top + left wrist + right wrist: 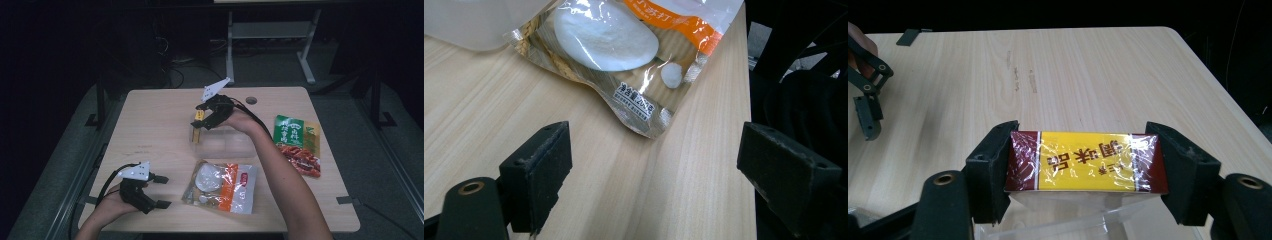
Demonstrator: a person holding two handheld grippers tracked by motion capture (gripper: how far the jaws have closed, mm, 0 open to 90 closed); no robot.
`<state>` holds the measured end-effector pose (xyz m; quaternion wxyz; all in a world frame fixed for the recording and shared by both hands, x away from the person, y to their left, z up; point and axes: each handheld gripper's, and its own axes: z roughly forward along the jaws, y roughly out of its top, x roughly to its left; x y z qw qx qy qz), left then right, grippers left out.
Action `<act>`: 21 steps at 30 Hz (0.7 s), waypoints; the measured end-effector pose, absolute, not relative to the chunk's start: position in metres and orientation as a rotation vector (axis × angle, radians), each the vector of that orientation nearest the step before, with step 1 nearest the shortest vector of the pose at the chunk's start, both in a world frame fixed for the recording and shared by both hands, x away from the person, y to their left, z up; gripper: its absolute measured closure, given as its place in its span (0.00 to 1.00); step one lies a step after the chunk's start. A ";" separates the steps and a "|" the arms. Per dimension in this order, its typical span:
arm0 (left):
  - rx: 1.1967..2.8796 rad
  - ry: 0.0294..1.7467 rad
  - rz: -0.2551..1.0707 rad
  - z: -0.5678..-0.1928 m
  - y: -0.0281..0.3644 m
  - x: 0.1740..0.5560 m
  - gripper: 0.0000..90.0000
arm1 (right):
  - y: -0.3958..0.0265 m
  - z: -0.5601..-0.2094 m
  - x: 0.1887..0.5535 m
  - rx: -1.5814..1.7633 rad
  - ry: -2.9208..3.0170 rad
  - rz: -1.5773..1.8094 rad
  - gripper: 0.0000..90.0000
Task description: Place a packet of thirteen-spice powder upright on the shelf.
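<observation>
**Right gripper clamps the yellow box above the clear container**

We hold the right gripper (199, 125) over the middle of the tabletop (150, 120), its two pads pressed on the ends of a small yellow-and-maroon box (1087, 161) wrapped in film. The box sits between the jaws, just above the rim of a clear plastic container (227, 145). Our left gripper (159, 191) rests near the front left corner of the tabletop, jaws wide apart with nothing between them. An orange-and-white snack bag (222, 186) lies in front of the container, and a green-and-red food packet (297, 142) lies to the right, apart from both.
</observation>
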<state>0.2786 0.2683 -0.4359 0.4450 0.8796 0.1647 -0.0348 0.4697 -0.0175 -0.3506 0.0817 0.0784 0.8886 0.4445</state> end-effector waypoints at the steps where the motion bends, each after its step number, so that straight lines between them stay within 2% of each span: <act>1: 2.183 0.404 -0.085 -0.436 0.268 0.279 0.15 | -0.016 -0.352 0.470 0.230 2.655 1.325 0.35; 21: 2.191 0.404 -0.085 -0.436 0.269 0.278 0.15 | -0.002 -0.369 0.478 0.269 2.698 1.327 0.35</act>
